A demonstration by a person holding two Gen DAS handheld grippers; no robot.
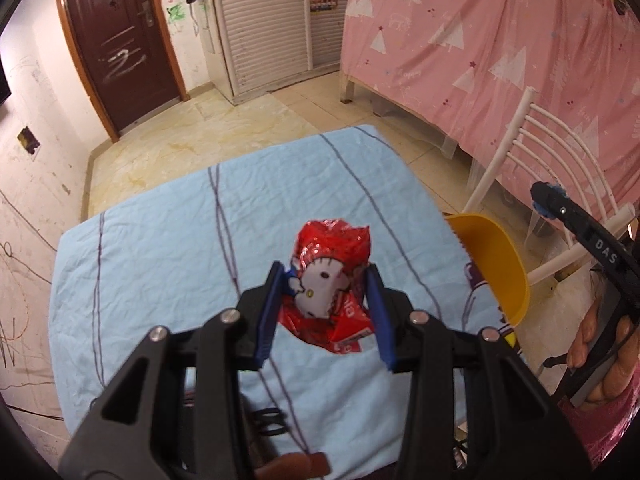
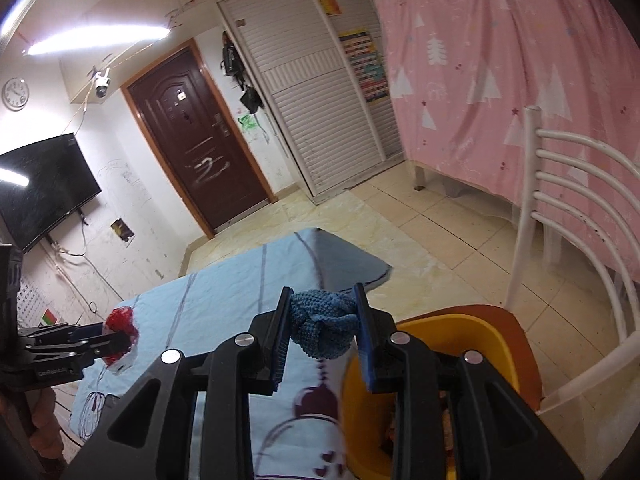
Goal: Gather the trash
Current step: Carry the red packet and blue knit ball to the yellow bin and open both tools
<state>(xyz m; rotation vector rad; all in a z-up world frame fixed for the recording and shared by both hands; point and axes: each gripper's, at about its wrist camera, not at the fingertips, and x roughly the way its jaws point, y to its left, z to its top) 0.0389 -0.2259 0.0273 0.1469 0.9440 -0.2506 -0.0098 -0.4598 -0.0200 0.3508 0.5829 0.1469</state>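
Note:
My left gripper (image 1: 326,270) is shut on a red snack wrapper (image 1: 332,256) with a white cartoon cat on it, held above the light blue tablecloth (image 1: 160,248). In the right wrist view that same wrapper (image 2: 120,318) shows at the far left, in the left gripper (image 2: 127,340). My right gripper (image 2: 322,292) is shut on a crumpled blue knitted cloth (image 2: 324,320), held over the table's right edge beside a yellow bin (image 2: 432,344). The yellow bin (image 1: 496,264) stands at the table's right side. A hand holds the right gripper (image 1: 546,200) at the right edge of the left wrist view.
A white chair (image 2: 568,208) stands right of the bin, with a pink curtain (image 1: 500,48) behind it. A brown door (image 1: 120,40) and a white slatted wardrobe (image 1: 264,28) lie beyond the tiled floor. A dark television (image 2: 40,184) hangs on the left wall.

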